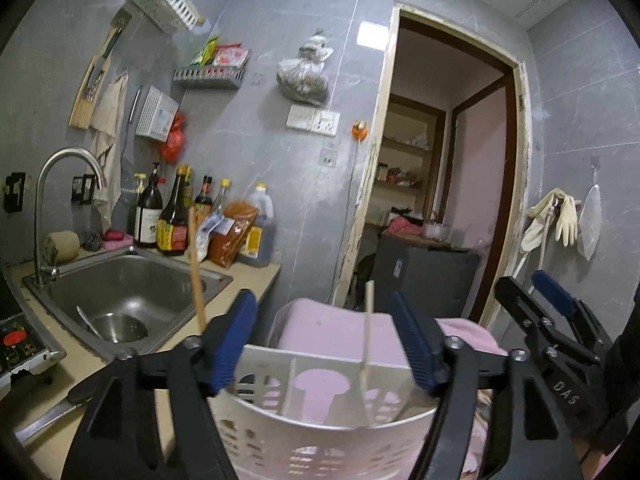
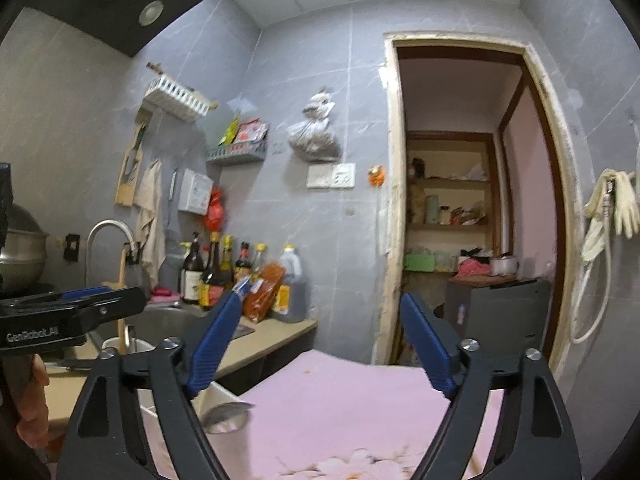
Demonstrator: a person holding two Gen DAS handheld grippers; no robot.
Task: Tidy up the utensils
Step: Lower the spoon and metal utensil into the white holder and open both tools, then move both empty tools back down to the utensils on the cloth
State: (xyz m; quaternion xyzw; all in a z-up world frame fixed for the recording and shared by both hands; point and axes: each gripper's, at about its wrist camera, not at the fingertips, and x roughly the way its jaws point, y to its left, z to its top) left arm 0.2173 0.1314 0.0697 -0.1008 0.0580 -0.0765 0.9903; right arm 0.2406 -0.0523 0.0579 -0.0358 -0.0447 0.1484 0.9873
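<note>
My left gripper (image 1: pixel 324 340) is open, its blue pads on either side of a white slotted utensil holder (image 1: pixel 320 412) that stands on a pink cloth (image 1: pixel 332 328). A pale chopstick (image 1: pixel 366 336) stands upright in the holder. A brown wooden stick (image 1: pixel 197 268) rises just left of the left finger. My right gripper (image 2: pixel 320 344) is open and empty above the pink cloth (image 2: pixel 340 400); it also shows at the right in the left wrist view (image 1: pixel 532 300). A metal spoon bowl (image 2: pixel 226 412) sticks up from the holder's edge below my right gripper's left finger. The left gripper shows at the left in the right wrist view (image 2: pixel 72 304).
A steel sink (image 1: pixel 128 292) with a bowl and a utensil in it lies to the left, with a tap (image 1: pixel 60 200). Sauce bottles (image 1: pixel 172 216) stand behind it. A knife (image 1: pixel 56 412) lies on the counter front left. An open doorway (image 1: pixel 440 184) is ahead.
</note>
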